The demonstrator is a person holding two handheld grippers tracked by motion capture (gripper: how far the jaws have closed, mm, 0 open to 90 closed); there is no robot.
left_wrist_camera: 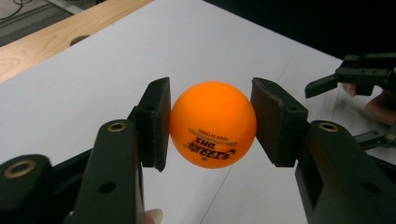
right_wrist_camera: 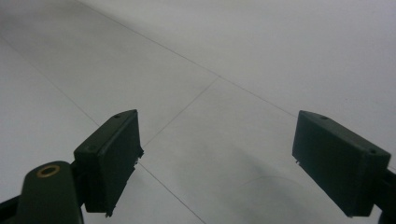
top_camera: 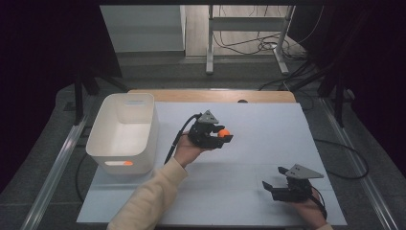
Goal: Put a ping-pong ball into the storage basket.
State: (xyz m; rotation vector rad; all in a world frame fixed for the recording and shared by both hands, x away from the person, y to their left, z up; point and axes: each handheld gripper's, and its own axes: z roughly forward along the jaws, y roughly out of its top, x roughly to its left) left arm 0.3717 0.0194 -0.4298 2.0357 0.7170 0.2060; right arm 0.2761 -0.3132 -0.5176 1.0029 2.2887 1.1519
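While the orange ball (left_wrist_camera: pixel 212 125) sits pinched between both pads of the left tongs (top_camera: pixel 221 137), it is held above the white table (top_camera: pixel 258 124), near its middle. Black print shows on the ball's lower face. To the left stands a white bin (top_camera: pixel 125 132) at the table's edge, with an orange glow showing through its near wall. The right tongs (top_camera: pixel 273 188) rest near the table's front right, jaws wide apart with nothing between them.
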